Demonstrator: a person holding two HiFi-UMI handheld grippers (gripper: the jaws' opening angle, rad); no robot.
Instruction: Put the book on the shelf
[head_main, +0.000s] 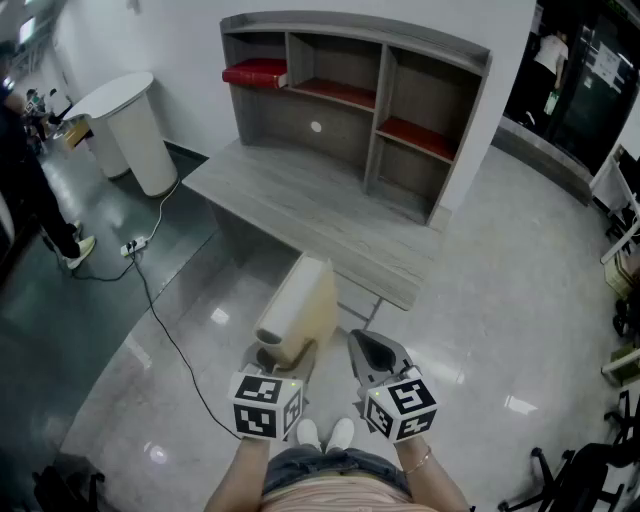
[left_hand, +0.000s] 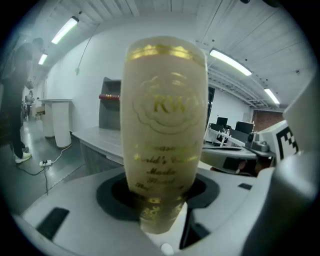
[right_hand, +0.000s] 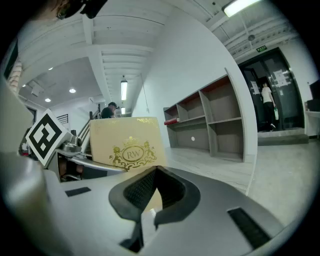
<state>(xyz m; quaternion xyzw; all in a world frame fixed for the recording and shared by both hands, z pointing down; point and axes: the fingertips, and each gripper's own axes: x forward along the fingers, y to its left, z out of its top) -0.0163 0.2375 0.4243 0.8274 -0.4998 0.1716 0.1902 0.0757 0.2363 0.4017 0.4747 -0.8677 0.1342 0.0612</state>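
Note:
A cream book (head_main: 300, 305) with gold lettering stands upright between the jaws of my left gripper (head_main: 280, 355), which is shut on its lower end and holds it above the floor. In the left gripper view the book's spine (left_hand: 165, 135) fills the middle of the picture. My right gripper (head_main: 368, 350) hangs beside it on the right with nothing in it, its jaws together. The right gripper view shows the book's cover (right_hand: 127, 145) just left of that gripper (right_hand: 155, 187). The grey shelf unit (head_main: 350, 90) stands ahead on a grey desk (head_main: 300, 200).
A red book (head_main: 256, 72) lies in the shelf's top left compartment. A white round stand (head_main: 135, 125) is at the left, with a cable (head_main: 150, 290) trailing over the floor. A person's legs (head_main: 30, 180) show at the far left. Chairs stand at the right edge.

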